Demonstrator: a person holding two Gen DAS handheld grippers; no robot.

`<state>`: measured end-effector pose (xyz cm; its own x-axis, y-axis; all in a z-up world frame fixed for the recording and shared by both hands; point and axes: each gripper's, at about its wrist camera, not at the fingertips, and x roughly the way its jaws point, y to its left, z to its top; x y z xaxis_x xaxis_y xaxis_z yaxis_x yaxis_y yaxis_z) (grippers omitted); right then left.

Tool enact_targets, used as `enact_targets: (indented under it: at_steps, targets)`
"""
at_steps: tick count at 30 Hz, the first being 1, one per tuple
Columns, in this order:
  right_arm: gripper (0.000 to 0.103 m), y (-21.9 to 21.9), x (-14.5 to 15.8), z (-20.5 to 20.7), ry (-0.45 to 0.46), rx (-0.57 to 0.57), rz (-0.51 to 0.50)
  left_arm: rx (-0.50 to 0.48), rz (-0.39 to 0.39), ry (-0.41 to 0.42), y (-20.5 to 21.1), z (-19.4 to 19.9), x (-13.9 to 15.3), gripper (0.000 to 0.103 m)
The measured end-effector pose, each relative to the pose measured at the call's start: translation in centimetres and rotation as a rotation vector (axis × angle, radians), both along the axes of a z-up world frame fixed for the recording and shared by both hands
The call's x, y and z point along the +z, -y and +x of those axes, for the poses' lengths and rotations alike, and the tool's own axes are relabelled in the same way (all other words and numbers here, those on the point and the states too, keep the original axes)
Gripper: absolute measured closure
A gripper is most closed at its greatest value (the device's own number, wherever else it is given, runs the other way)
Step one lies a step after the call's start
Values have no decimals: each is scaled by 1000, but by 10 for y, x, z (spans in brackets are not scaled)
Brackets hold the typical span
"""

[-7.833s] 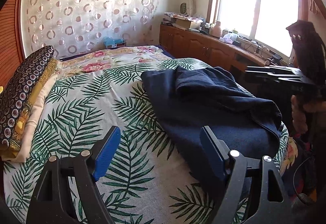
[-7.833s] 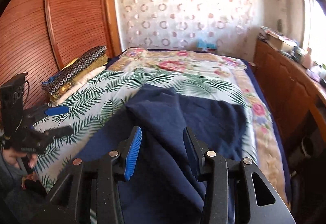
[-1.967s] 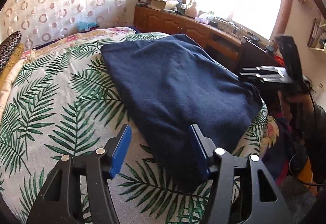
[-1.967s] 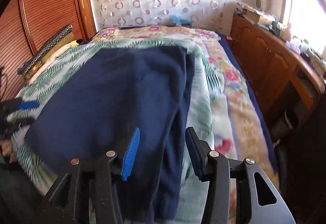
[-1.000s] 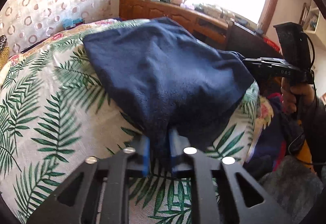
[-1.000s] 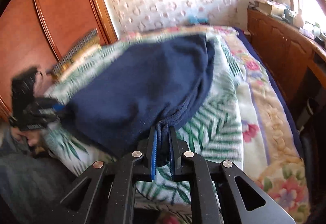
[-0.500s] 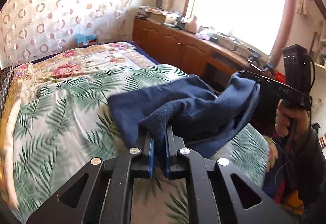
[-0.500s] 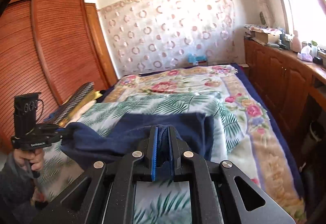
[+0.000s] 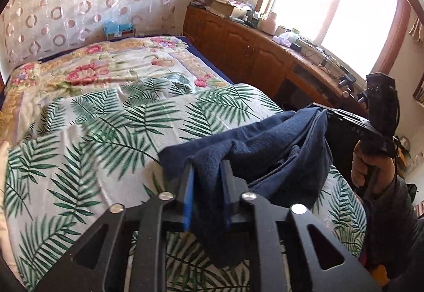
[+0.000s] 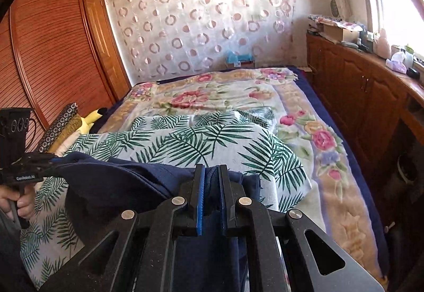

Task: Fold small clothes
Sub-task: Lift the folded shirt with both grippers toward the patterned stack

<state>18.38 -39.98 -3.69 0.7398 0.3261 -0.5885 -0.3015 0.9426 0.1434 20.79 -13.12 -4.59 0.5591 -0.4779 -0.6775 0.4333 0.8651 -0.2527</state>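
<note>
Since two seconds ago the navy garment (image 9: 278, 148) has gone from lying flat on the bed to hanging lifted and bunched between both tools. The left gripper (image 9: 207, 172), lower centre of the left view, is clamped on one thick corner; the right gripper (image 10: 212, 180), lower centre of the right view, is clamped on the opposite corner. Judgement: the lift for a fold is under way, though which edge each holds is hard to tell. The palm-leaf bedsheet (image 9: 106, 119) fills the left and middle, with a floral blanket (image 10: 212, 95) behind. Wooden cabinets (image 9: 238, 48) run along the upper right
</note>
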Motion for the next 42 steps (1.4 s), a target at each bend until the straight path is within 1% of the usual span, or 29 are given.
enact_targets:
  at_steps: [1,3,5,6,7,8,12,14,16,18,20,24,25,26,27,28,29,31,32,33,35,36,38,41,42]
  targets:
    - [94,-2,0,4,-7,-2,-10,9,18,22,-2,-1,1,64]
    - [93,-8,4,12,-11,-10,-41,21,43,49,-7,1,5,58]
    - [93,-12,9,11,5,-36,-77,22,52,59,-14,1,4,41]
    - [93,-14,13,11,16,-37,-83,20,62,60,-17,1,1,37]
    - [88,-16,17,11,23,-36,-81,23,66,56,-20,0,-1,30]
    - [84,-16,20,11,27,-42,-78,26,66,49,-22,1,-4,26]
    - [72,-14,40,-6,78,-43,-71,14,54,15,-26,2,-16,26]
    - [52,-13,44,-21,95,-26,-89,-6,48,10,-23,2,-18,26]
    - [44,-15,43,-34,91,-4,-116,-27,47,-3,-17,4,-21,26]
    - [44,-15,37,-40,68,22,-143,-48,67,-6,-7,10,-25,26]
    - [44,-15,29,-37,28,25,-170,-68,89,-8,3,16,-30,26]
    - [44,-13,28,-26,-30,65,-119,-93,114,-18,18,34,-37,26]
    - [47,-14,29,-22,-40,76,-103,-92,114,-19,19,38,-36,26]
    - [54,-12,30,-19,-50,85,-89,-89,114,-19,20,43,-36,26]
    - [56,-12,32,-18,-59,96,-84,-79,117,-17,20,47,-35,26]
    - [65,-10,33,-17,-55,102,-86,-71,118,-14,20,50,-34,26]
    - [79,-10,34,-16,-52,109,-89,-65,118,-10,19,54,-34,26]
    - [93,-7,35,-15,-56,126,-79,-43,126,-5,18,61,-34,26]
    - [94,-1,32,-11,-52,125,-72,-25,130,-9,16,65,-36,26]
    - [95,1,35,-13,-40,99,-86,-13,134,-12,15,68,-37,26]
    - [95,3,26,-5,-35,22,-128,11,142,-17,12,71,-41,26]
    - [95,5,26,-7,-35,-10,-141,17,139,-18,10,72,-43,26]
    - [95,2,26,-15,-37,-16,-163,17,131,-23,9,71,-46,26]
    - [95,-5,30,-23,-34,-24,-192,12,140,-24,9,71,-48,26]
    - [91,-5,33,-26,-34,-26,-189,11,140,-28,9,71,-49,26]
